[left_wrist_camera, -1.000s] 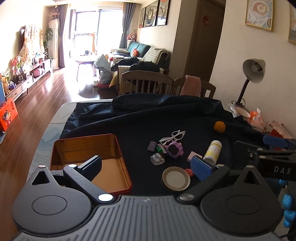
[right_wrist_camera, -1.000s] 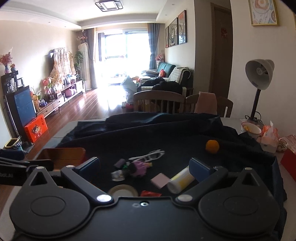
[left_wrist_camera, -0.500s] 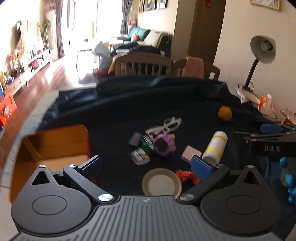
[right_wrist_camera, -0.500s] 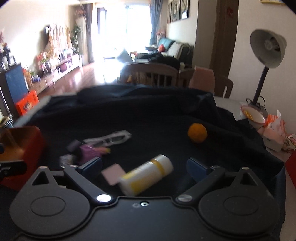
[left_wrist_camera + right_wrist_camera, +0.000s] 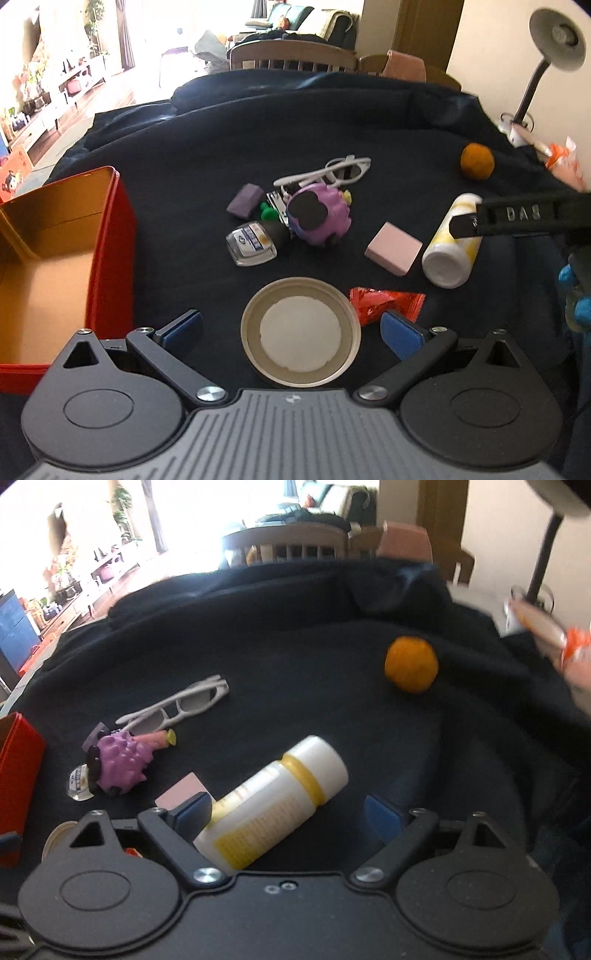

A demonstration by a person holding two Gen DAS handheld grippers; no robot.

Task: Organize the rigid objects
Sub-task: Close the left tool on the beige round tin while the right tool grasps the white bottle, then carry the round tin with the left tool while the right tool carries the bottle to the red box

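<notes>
Bottle [image 5: 273, 805], white with yellow label, lying on its side on dark cloth [image 5: 295, 646]; long axis diagonal in the right wrist view, capped end toward upper right, base toward lower left. Lower part between the pads of the right gripper [image 5: 286, 814], jaws wide but closing, left pad close beside the bottle, contact not clear, right pad apart. Left gripper [image 5: 291, 328] spread wide over a round lid [image 5: 300, 328] lying inside-up, not touching it. Beside the lid a red wrapper [image 5: 384, 304]; beyond, a pink block [image 5: 393, 248], purple toy [image 5: 319, 214], white glasses [image 5: 328, 171]. Orange ball [image 5: 411, 668] well apart beyond. Red tin [image 5: 110, 240], open, at left.
</notes>
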